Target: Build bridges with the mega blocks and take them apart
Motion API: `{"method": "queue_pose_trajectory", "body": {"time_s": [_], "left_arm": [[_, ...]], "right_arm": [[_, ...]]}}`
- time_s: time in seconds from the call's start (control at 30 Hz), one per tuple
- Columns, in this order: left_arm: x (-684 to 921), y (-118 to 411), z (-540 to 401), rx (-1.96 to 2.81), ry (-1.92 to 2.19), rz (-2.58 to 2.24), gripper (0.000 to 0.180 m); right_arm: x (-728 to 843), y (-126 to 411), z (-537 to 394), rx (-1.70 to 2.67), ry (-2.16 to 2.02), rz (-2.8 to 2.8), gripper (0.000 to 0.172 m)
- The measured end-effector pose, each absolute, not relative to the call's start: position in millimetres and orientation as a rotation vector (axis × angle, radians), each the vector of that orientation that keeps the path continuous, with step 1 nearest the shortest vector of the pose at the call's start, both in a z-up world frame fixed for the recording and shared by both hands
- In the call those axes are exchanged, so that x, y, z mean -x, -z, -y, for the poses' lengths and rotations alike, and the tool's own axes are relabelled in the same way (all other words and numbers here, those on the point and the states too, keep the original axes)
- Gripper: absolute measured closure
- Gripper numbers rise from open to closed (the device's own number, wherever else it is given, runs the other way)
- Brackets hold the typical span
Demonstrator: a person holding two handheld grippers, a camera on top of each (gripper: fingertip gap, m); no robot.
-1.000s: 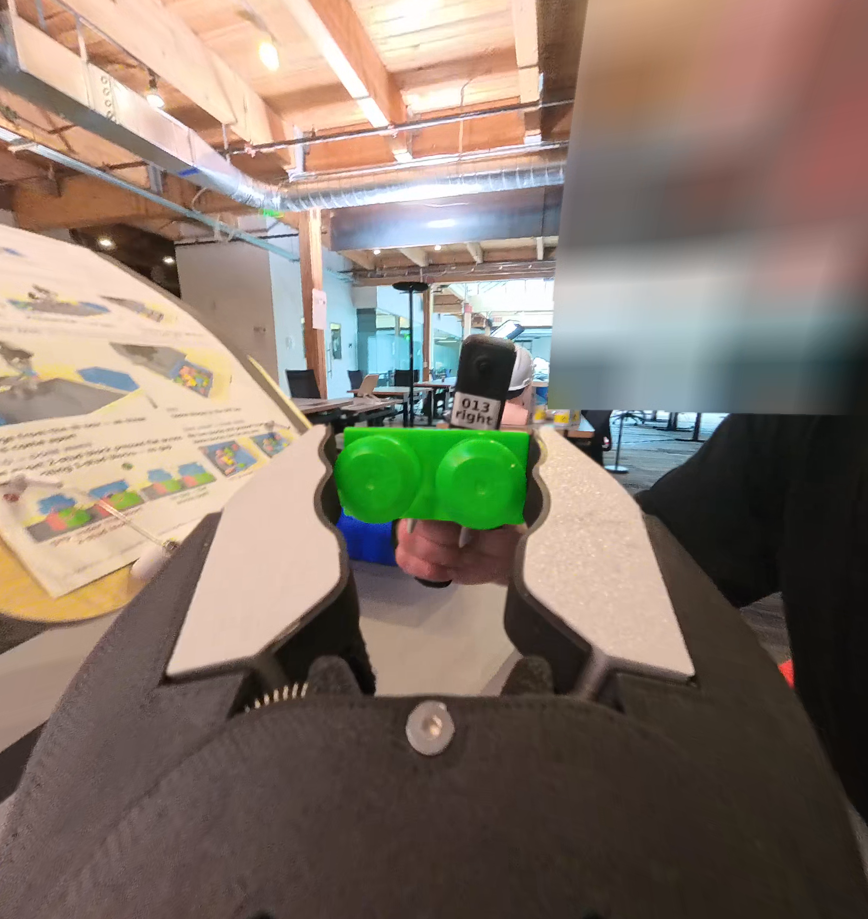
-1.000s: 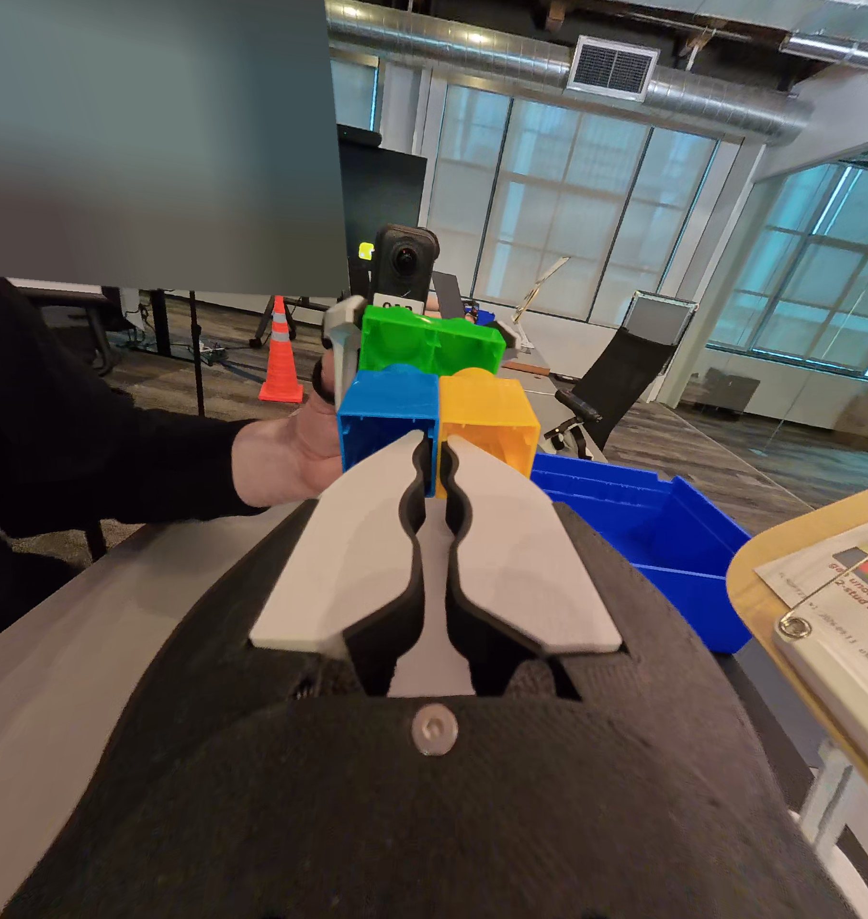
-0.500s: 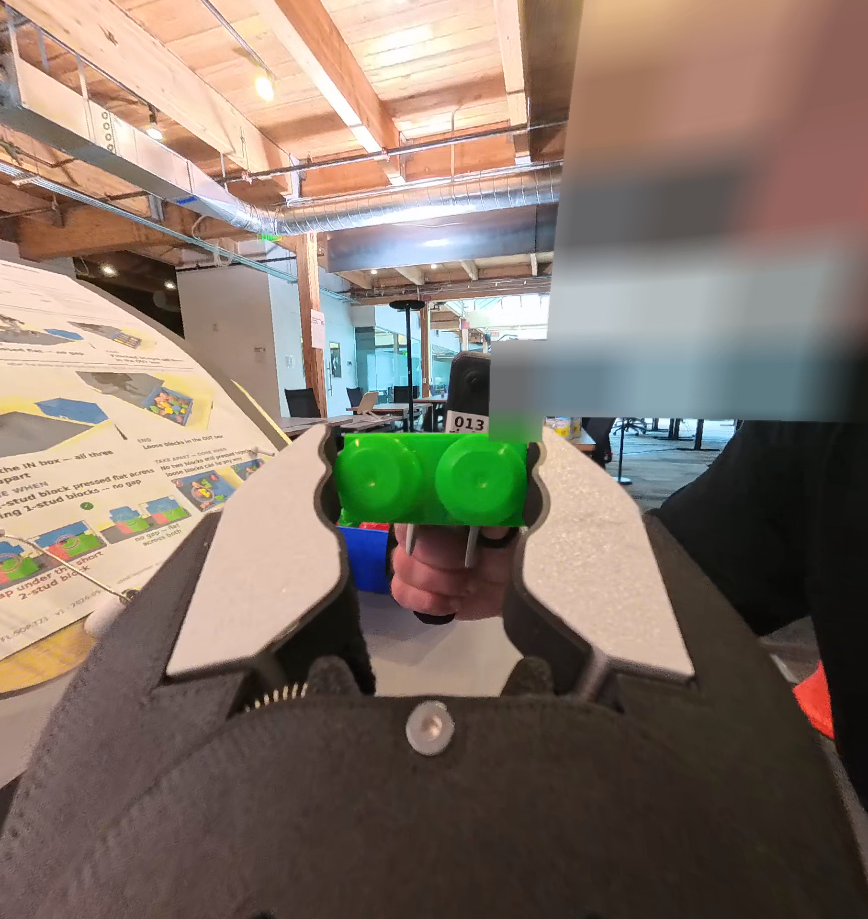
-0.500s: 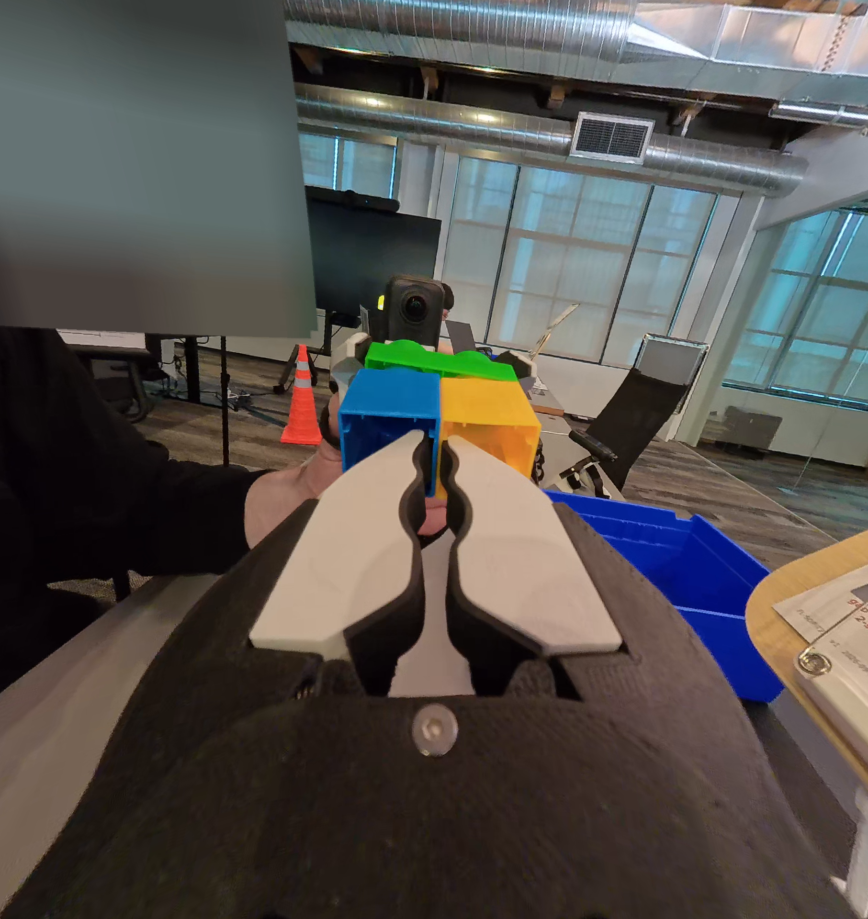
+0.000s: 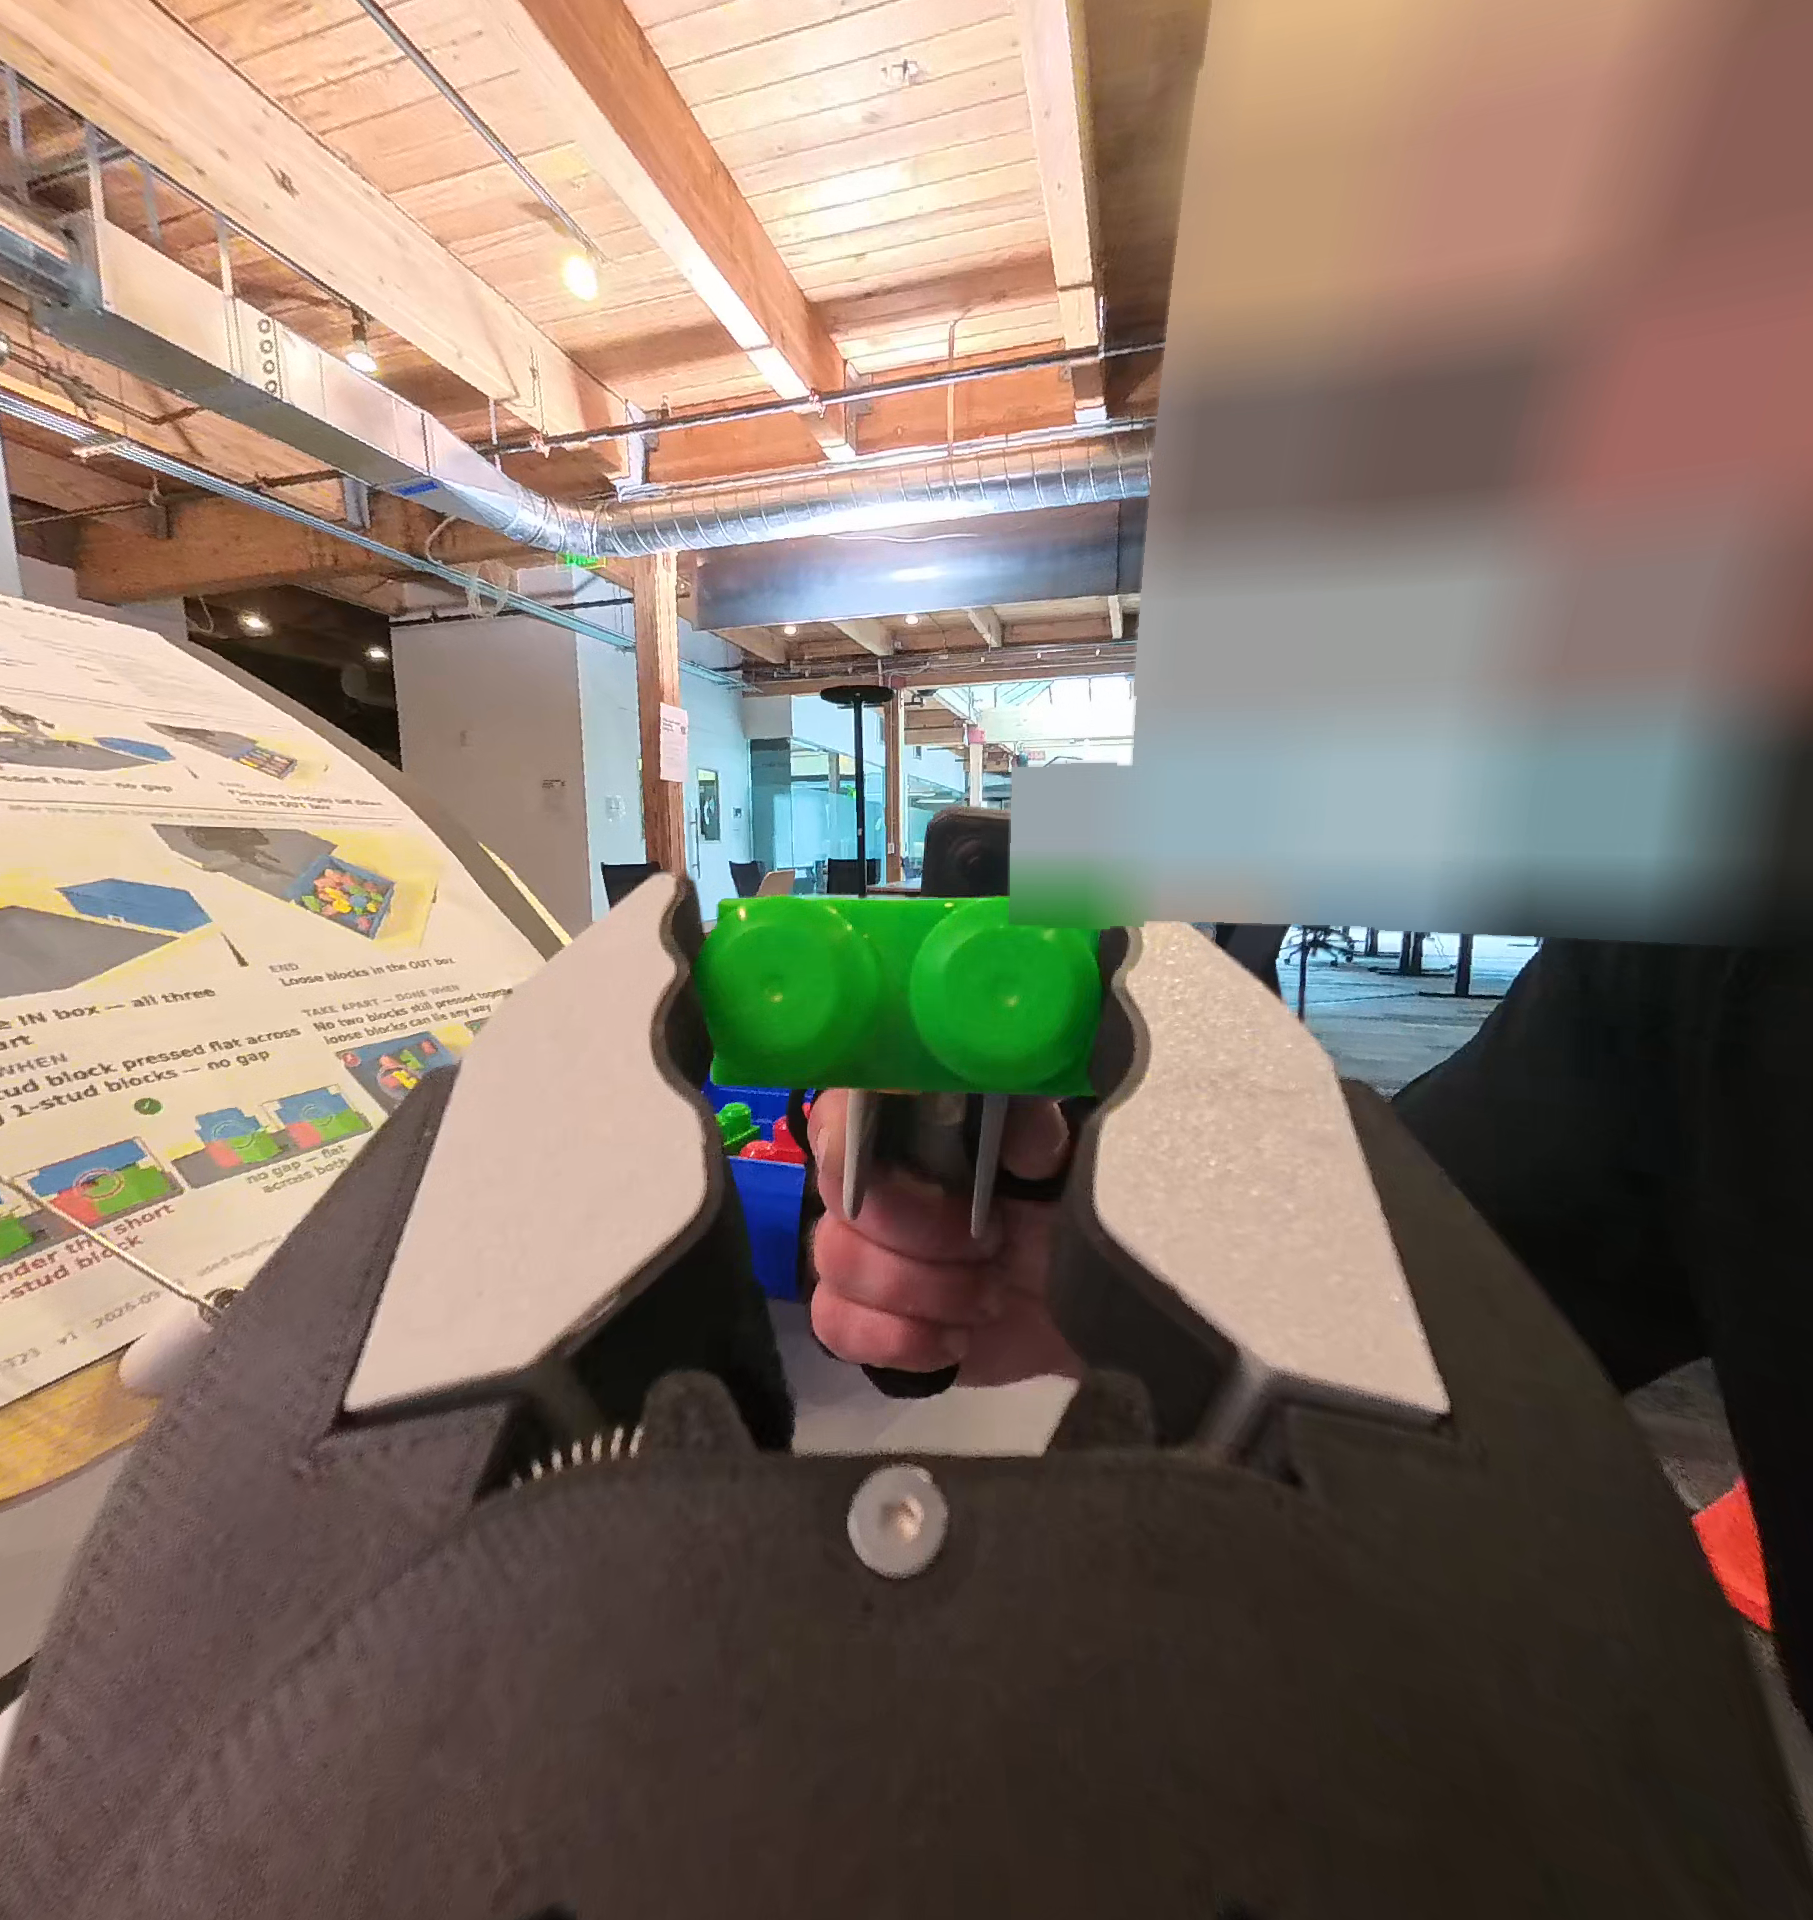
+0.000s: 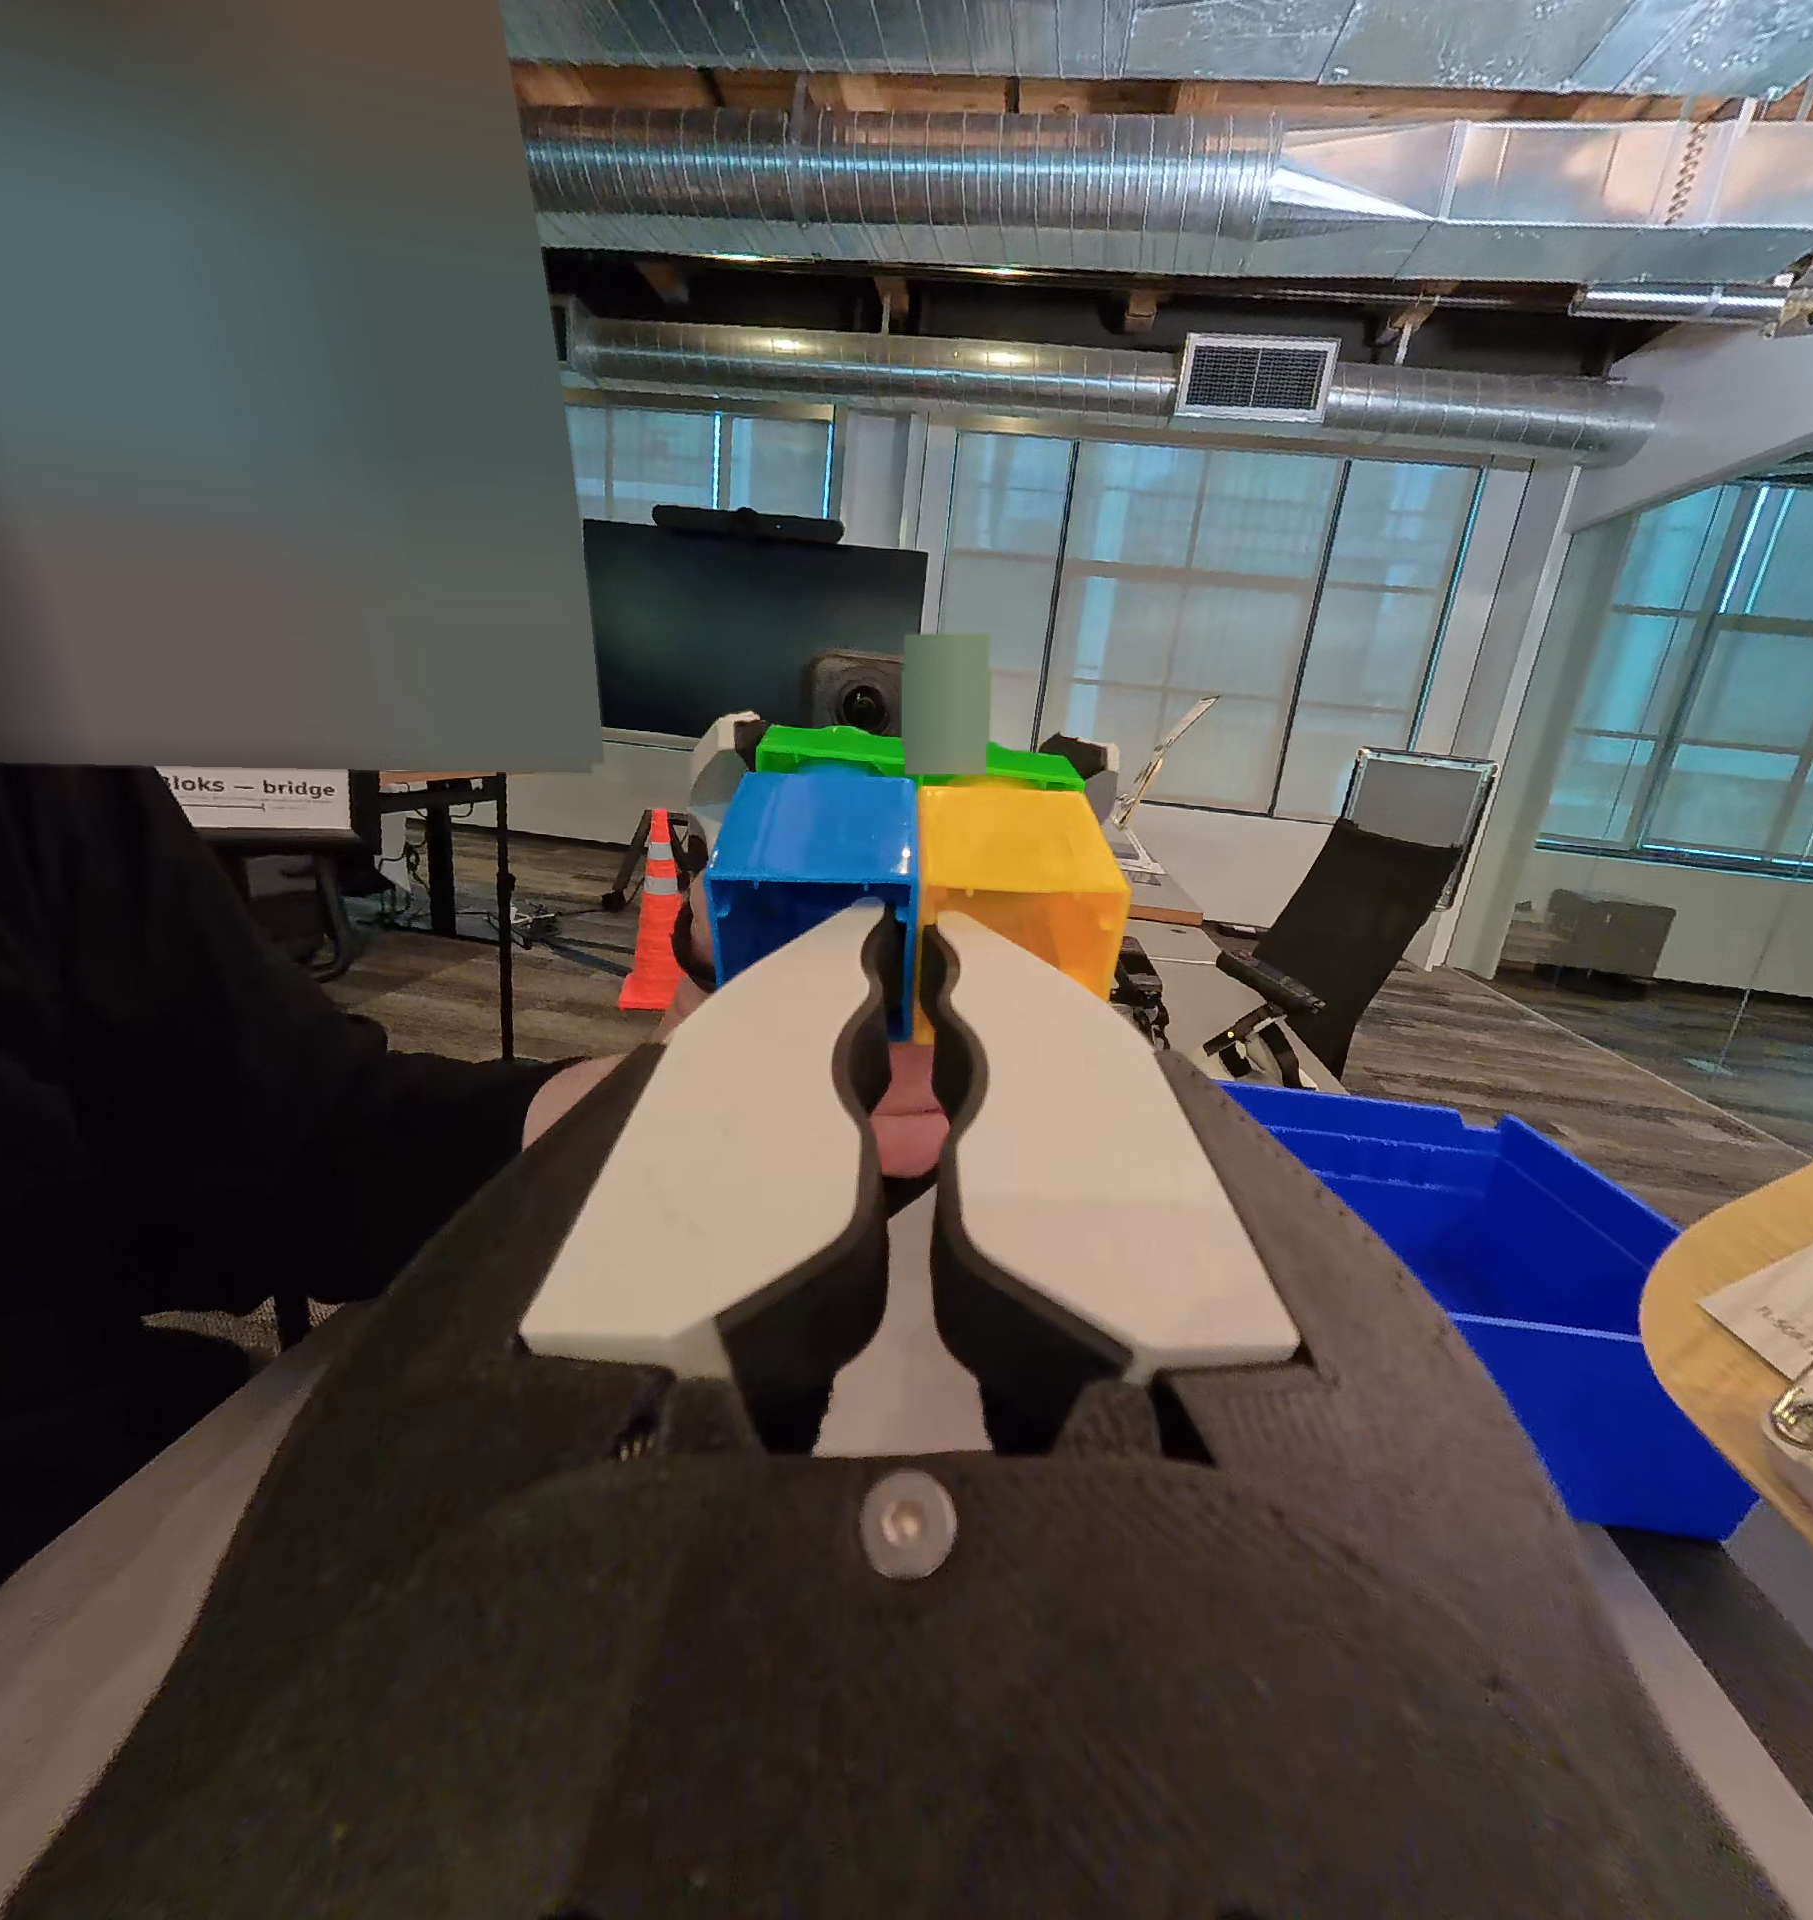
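My left gripper is shut on a green two-stud block, with one pad pressed on each end and the studs facing the camera. In the right wrist view the green block sits across a blue block and a yellow block that stand side by side, their hollow undersides facing me. My right gripper is shut on the two touching inner walls of the blue and yellow blocks. The whole bridge is held in the air between both grippers. The left gripper's fingers show at the green block's ends.
A blue bin stands on the grey table at the right. Another blue bin with loose blocks shows behind my left fingers. An instruction sheet lies on a round wooden table. A person's hand grips the right gripper's handle. Left and right tips are no more than a few centimetres apart.
Both grippers have tilted together with the bridge, so the green block now shows edge-on in the right wrist view. Both grasps are unchanged.
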State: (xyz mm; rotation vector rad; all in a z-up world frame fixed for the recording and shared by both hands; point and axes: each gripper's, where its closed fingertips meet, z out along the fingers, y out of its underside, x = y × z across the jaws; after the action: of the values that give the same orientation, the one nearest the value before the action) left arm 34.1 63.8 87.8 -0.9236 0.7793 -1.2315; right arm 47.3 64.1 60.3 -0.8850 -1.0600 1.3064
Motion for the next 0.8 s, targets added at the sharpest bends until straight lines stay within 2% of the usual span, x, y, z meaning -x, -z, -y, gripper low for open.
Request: {"method": "queue_pose_trajectory", "body": {"time_s": [0.8], "left_arm": [[-39.7, -85.3, -51.8, 0.944, 1.115, -0.911, 0.107]], "right_arm": [[-45.6, -62.7, -52.7, 0.852, -1.175, 1.184, 0.169]]}}
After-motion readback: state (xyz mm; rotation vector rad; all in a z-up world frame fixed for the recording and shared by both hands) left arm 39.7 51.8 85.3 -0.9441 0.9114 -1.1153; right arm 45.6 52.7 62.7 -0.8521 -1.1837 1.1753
